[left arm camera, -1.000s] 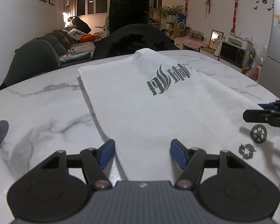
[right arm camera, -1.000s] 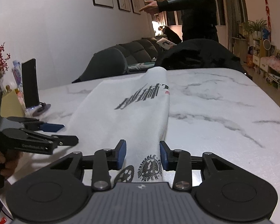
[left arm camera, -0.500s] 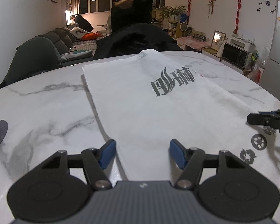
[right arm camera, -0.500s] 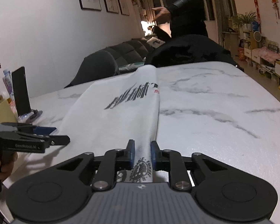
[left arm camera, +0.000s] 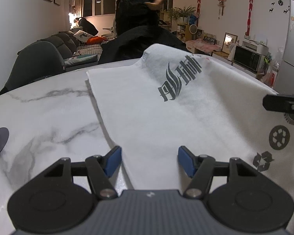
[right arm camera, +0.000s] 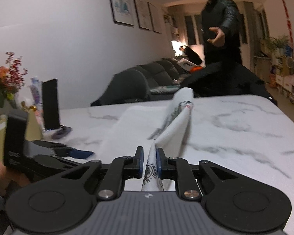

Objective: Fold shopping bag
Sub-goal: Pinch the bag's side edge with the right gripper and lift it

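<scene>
On the marble table [left arm camera: 39,117], a white shopping bag [left arm camera: 166,117] with a grey logo is lying mostly flat. The right gripper [right arm camera: 149,162] is pinching the bag's near edge between its 2 nearly closed blue fingers [right arm camera: 139,162], holding that side raised in a ridge. The left gripper [left arm camera: 149,159] is hovering low over the bag's near left corner, its fingers [left arm camera: 112,161] spread wide and gripping nothing. Across the table, a person in a black jacket [right arm camera: 221,33] is standing.

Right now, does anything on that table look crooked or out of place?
Only the white shopping bag: its right edge is pinched in the right gripper and stands up off the marble table, while the rest lies flat.
</scene>
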`<state>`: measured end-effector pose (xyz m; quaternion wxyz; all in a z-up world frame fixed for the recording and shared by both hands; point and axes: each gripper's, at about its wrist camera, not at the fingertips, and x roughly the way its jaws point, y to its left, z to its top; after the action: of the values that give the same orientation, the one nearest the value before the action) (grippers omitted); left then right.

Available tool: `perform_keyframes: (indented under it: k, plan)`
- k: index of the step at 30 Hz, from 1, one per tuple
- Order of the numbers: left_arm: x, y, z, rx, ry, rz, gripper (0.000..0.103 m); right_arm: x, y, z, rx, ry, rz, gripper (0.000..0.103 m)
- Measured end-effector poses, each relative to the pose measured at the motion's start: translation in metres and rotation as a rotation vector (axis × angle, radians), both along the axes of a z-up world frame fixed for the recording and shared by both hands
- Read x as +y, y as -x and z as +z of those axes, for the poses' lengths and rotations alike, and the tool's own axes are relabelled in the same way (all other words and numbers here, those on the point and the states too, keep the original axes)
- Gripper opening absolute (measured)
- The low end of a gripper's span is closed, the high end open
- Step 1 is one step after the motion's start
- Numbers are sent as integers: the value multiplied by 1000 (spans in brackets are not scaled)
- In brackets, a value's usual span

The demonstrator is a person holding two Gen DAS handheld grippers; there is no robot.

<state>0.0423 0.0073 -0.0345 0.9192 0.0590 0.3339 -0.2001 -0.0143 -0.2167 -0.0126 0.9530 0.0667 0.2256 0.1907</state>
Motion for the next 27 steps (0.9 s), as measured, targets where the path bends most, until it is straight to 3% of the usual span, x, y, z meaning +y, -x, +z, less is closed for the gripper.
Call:
perform_keyframes:
  k: [6,17,27]
  plan:
    - [6,-3,3,23,58,11,61,24,-1,6,-23,-8,78,14]
    - [46,-19,7,111,272,95,58,51,-4,4,-20,-15,154,14]
    - [68,-32,6,140,386,171,58,69,-5,-2,2,6,196,14]
